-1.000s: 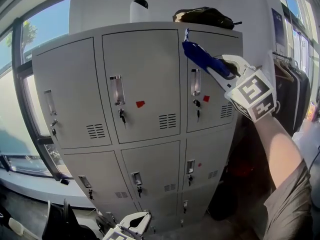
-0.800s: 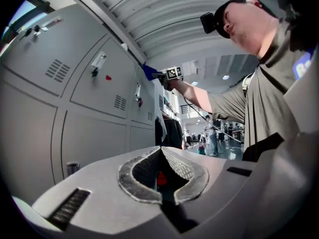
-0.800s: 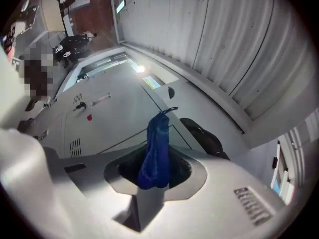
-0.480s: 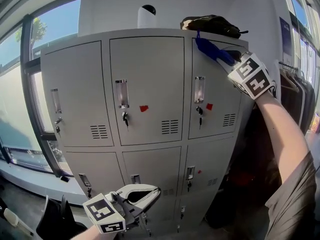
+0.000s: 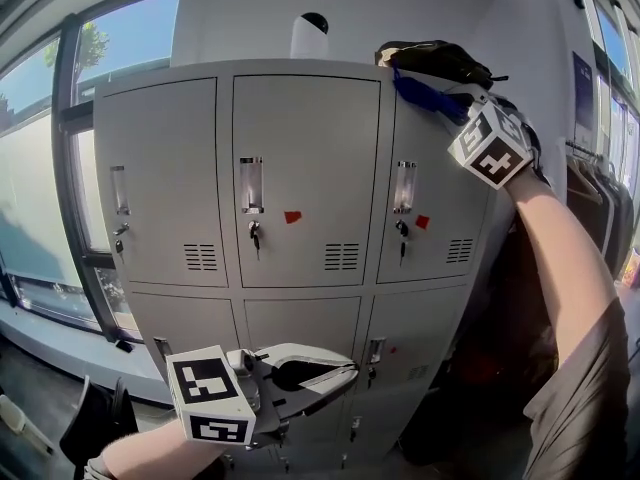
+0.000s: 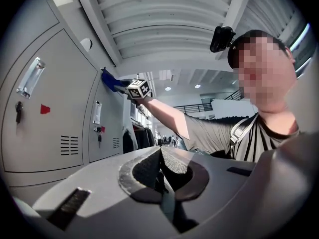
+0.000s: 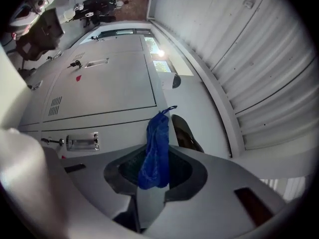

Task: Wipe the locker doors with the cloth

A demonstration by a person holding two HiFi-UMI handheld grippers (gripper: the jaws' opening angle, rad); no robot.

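Fingers (image 7: 124, 169) of the right gripper (image 7: 155, 169), up at the locker bank's (image 5: 305, 148) top right door (image 5: 445, 203), pinch the blue cloth (image 5: 425, 95) at its upper edge; left gripper (image 6: 160, 159) pressed together, empty, low; wiping judged barely begun, other doors outstanding.

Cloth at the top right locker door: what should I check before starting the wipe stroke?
1. Blue cloth clamped in right gripper: ok.
2. Cloth at the upper edge of the top right door: ok.
3. Cloth pressed flat against that door: cannot tell.
4. Left gripper shut, empty, low, away from that door: ok.
5. Downward path free: not ok, handle and key lie below.
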